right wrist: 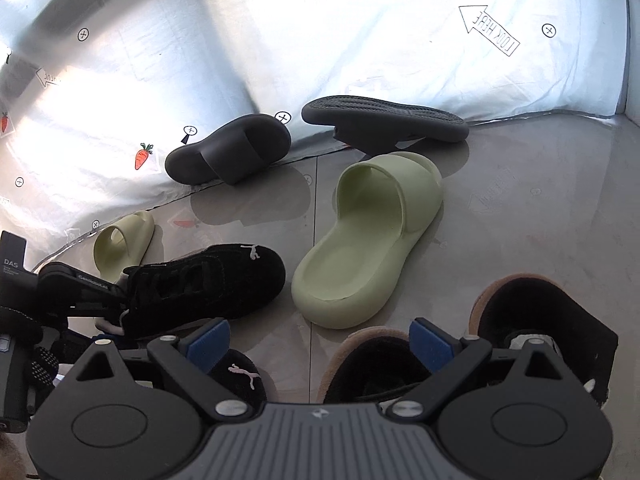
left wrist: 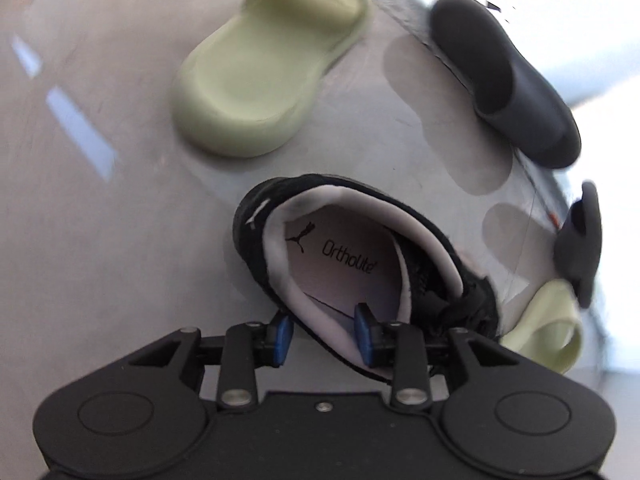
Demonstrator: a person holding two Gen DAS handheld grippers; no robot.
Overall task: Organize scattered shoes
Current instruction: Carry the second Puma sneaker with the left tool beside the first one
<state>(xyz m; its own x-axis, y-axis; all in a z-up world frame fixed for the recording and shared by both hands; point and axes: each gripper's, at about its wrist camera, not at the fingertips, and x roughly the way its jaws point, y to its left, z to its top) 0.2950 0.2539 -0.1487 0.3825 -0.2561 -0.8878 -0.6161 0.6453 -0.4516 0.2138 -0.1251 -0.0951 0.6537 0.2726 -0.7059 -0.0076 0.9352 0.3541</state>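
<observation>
Our left tool [left wrist: 323, 332] straddles the collar of the black Puma sneaker [left wrist: 340, 248]: one blue pad [left wrist: 282, 334] sits outside the heel wall, the other inside above the insole. The jaws are partly spread, and we see pale lining and insole in the gap, so the pads do not appear to squeeze the collar. The sneaker rests on the grey floor [left wrist: 100, 200], and in the right wrist view its toe lies near the heel of the large green slide [right wrist: 368, 240].

We read this as the letting-go of a placed shoe. To do it well, we should widen the jaws enough for both pads to clear the padded collar, then draw the tool out along the line it points. A sideways pull could hook the inner pad on the lining and drag or tip the shoe.

The likely mate, a second black Puma shoe [right wrist: 240, 376], lies just under our right tool [right wrist: 322, 340], whose jaws are spread wide with nothing between them. We judge the pair is not yet lined up side by side.

The small green slide [right wrist: 124, 244], the upright black slide [right wrist: 232, 148] and the overturned black slide [right wrist: 384, 124] are scattered farther off and need pairing afterwards.
</observation>
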